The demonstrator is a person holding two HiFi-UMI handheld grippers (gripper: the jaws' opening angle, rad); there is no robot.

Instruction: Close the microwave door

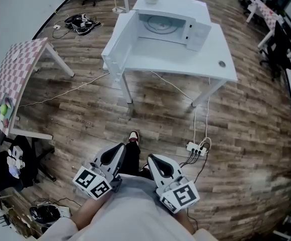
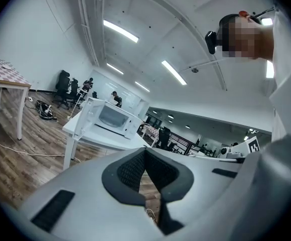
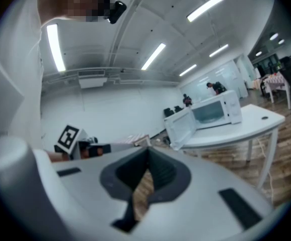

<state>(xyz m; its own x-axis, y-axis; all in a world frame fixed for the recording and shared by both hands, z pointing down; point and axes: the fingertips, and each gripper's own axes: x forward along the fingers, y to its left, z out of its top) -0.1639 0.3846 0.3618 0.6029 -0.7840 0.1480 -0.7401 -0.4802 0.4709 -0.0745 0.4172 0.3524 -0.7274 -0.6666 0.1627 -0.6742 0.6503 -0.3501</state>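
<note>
Across the wood floor, well apart from you, the microwave [image 1: 173, 26] sits on the white table [image 1: 185, 67] with its door [image 1: 119, 38] swung wide, so your left gripper [image 1: 121, 147] and right gripper [image 1: 151, 158] hang at your waist, jaws apparently together and empty, out of reach for a push.

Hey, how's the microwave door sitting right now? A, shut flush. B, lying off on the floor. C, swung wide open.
C: the microwave door stands swung out from the microwave, leaving its inside exposed.
</note>
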